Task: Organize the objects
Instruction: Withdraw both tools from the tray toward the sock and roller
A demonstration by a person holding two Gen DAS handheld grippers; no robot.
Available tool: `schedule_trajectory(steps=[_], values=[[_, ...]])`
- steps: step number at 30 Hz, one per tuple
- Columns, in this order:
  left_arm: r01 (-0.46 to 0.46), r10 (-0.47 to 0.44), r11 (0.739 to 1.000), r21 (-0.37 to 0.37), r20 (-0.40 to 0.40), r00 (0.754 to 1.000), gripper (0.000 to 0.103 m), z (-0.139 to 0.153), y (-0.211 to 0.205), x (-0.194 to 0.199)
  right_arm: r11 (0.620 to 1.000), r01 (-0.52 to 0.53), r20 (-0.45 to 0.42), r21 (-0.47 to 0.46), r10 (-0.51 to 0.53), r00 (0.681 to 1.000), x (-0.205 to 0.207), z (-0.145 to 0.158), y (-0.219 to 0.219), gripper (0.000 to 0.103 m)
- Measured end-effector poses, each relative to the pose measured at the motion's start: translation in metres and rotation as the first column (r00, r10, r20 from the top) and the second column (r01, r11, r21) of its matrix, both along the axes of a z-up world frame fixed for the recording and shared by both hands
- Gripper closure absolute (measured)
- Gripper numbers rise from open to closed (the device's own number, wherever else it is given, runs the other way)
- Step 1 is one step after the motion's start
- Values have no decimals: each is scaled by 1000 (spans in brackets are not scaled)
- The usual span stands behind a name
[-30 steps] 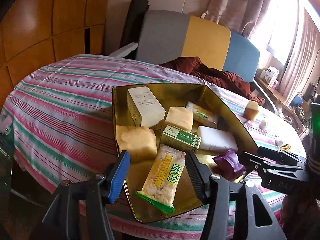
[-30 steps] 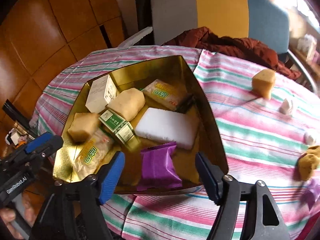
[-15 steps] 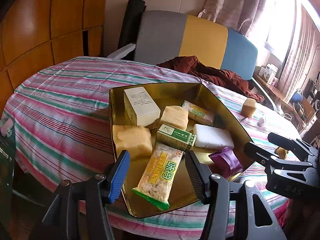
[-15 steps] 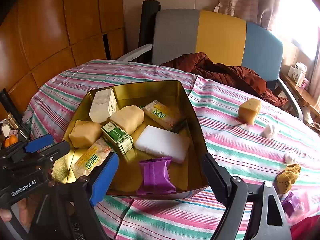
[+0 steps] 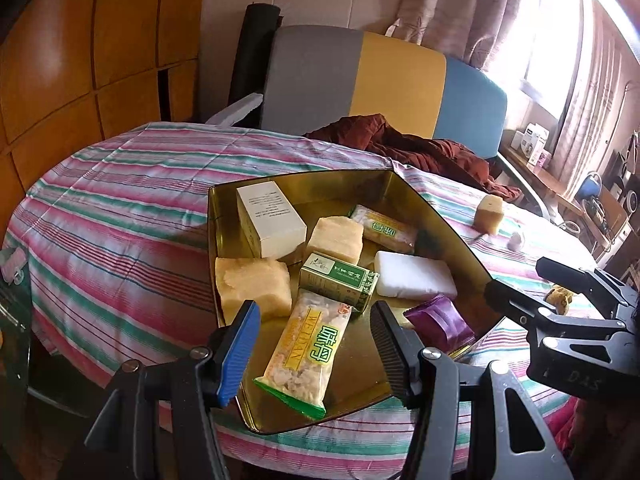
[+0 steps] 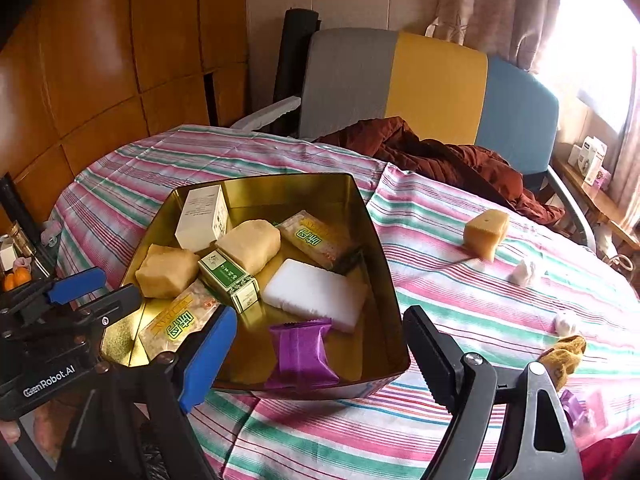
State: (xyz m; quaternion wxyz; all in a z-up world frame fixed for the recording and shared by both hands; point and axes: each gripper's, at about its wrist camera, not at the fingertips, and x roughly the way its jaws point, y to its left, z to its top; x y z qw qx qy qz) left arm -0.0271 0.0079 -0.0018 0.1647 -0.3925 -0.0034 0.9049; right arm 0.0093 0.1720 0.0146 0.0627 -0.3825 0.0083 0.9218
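Note:
A gold tin tray [image 5: 320,188] sits on the striped tablecloth and holds a white box [image 5: 272,220], two yellow sponge blocks, a green box [image 5: 340,280], a white block [image 5: 416,280], two snack packs and a purple packet [image 6: 302,350]. My left gripper [image 5: 316,346] hovers open over the tray's near end. A yellow snack pack [image 5: 308,352] lies flat in the tray below its fingers, untouched. At the tray's near right corner my right gripper [image 6: 320,360] stands wide open above the purple packet, holding nothing. A yellow sponge cube [image 6: 486,232] stands on the cloth to the right.
White crumpled bits [image 6: 524,272], a brownish lump [image 6: 564,354] and a purple wrapper [image 6: 572,404] lie on the cloth at right. A grey, yellow and blue chair [image 6: 436,88] with a dark red garment [image 6: 440,160] stands behind the table. Wood panelling lines the left wall.
The right gripper's jaws have spread wider and it has lifted back from the tray, so more of the table shows. The purple packet stays in the tray. The left gripper has hardly moved.

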Motion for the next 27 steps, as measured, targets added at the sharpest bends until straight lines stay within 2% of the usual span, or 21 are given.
schedule_trajectory(steps=[13, 27], values=[[59, -59, 998, -32, -9, 998, 45, 4, 24, 2, 998, 56, -2, 26, -56, 998, 8, 2, 19, 17], [149, -150, 987, -58, -28, 988, 45, 11, 67, 1, 987, 156, -4, 43, -156, 988, 22, 4, 65, 17]])
